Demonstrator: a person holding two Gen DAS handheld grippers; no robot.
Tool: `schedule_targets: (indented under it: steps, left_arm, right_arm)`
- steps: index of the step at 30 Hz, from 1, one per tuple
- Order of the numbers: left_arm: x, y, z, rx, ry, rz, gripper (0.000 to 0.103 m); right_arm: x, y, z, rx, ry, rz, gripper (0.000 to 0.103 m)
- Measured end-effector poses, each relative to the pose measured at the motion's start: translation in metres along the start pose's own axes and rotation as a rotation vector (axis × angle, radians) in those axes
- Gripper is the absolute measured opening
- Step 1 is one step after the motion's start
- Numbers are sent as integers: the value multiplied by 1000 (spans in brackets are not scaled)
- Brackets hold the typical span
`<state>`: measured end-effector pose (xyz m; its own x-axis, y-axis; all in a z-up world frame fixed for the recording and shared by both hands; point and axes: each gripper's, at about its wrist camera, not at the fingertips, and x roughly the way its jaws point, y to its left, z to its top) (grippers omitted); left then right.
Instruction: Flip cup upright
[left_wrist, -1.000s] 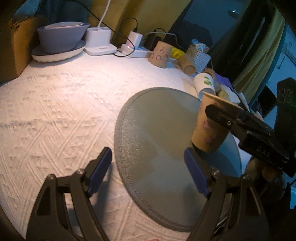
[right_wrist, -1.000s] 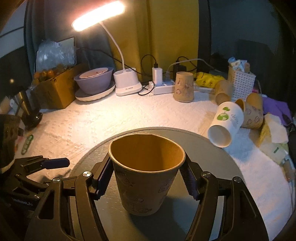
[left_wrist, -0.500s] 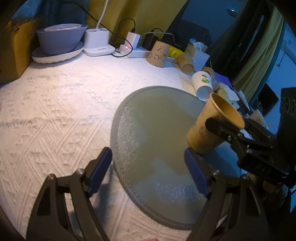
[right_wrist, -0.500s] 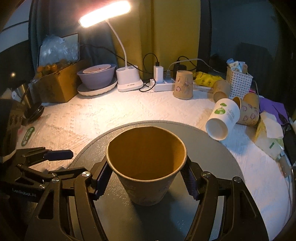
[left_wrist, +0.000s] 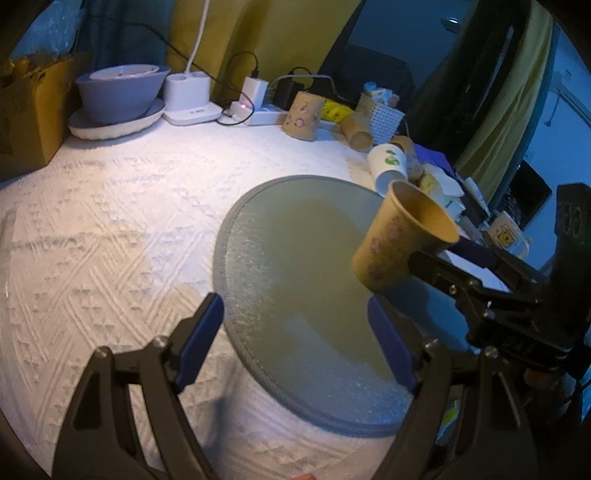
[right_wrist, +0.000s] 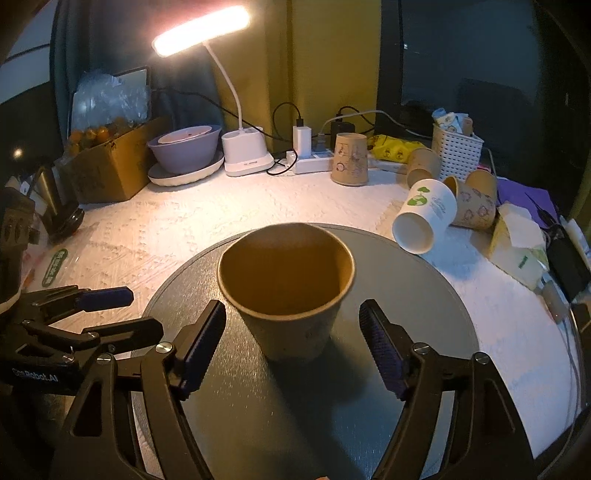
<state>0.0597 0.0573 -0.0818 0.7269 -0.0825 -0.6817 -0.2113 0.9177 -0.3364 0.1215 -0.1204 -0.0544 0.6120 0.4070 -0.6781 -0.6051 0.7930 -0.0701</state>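
- We see a cluttered home desk or table, covered with a white embossed cloth (right_wrist: 192, 221).
- A lit desk lamp (right_wrist: 201, 35), a charger-laden power strip (right_wrist: 310, 162), a cardboard box (right_wrist: 107, 166) and yellow curtains (right_wrist: 325, 55) suggest a lived-in room.

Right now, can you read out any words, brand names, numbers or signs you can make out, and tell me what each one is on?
"GenRobot.AI" (first letters unclear): white print on the black body of the left tongs.
White cup lying on its side: green tree logo with grey lettering, too blurred to read.
Green oval tag on the tablecloth: white print, too small to read.
Brown cup on the round mat: faint printed figures, no readable words.
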Motion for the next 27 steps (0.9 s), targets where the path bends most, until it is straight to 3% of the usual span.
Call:
schedule_targets:
  steps: [27]
  left_arm:
    - [-74, -62, -17, 168, -159, -48, 82]
  right_arm:
    - [-96, -2, -34, 64, -116, -75, 78]
